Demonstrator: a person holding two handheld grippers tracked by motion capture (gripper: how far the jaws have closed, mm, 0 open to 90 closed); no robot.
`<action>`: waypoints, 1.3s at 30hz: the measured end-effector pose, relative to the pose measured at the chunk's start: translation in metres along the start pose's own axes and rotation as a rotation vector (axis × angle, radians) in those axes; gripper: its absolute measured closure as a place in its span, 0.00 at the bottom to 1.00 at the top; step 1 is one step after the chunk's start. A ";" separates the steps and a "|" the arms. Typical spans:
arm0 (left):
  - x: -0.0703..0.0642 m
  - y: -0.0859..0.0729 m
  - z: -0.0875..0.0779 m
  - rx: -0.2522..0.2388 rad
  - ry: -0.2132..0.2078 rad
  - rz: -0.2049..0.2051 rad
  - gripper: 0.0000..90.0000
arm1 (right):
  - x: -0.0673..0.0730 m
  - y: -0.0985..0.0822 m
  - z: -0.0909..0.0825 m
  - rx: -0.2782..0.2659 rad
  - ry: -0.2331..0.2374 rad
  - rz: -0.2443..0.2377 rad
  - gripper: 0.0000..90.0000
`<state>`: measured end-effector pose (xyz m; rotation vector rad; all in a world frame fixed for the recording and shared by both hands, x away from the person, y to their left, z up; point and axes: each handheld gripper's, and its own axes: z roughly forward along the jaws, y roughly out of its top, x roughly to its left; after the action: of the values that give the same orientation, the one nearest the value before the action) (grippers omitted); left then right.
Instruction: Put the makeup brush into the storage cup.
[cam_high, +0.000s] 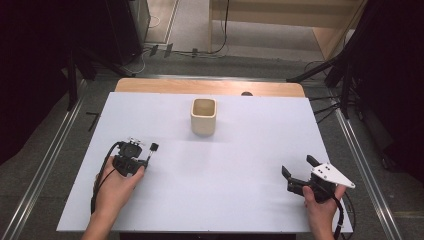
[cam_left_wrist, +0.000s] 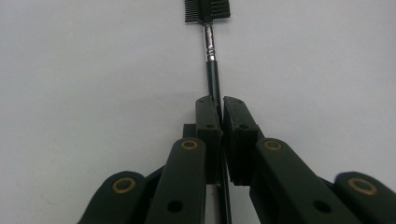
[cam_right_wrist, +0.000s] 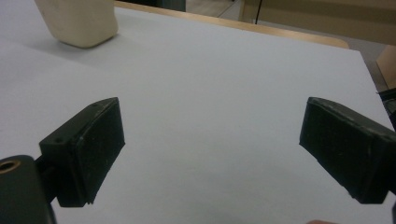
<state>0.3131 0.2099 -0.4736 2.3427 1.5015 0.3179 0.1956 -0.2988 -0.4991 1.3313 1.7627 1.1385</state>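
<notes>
The desk (cam_high: 240, 170) lies bare around the cup (cam_high: 203, 117), with open room on every side of it. My right tongs (cam_high: 299, 172) gape wide and empty, well right of the cup and near the desk's right edge. My left tongs (cam_left_wrist: 221, 112) pinch the brush (cam_left_wrist: 208, 28) by its thin handle, near-left of the cup; I judge it could pivot or slip.
</notes>
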 end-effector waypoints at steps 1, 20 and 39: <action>0.000 0.000 0.000 0.001 0.001 -0.008 0.96 | 0.000 0.000 0.000 0.000 0.000 0.000 0.08; 0.014 -0.006 -0.010 -0.193 -0.166 -0.003 0.97 | -0.002 -0.001 0.001 0.001 -0.009 0.003 0.09; 0.011 -0.002 -0.037 -0.571 -0.351 -0.010 0.97 | 0.001 -0.002 0.002 -0.029 0.007 -0.004 0.09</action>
<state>0.3027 0.2271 -0.4407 1.8223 1.0781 0.2703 0.1965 -0.2980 -0.5012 1.3075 1.7468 1.1637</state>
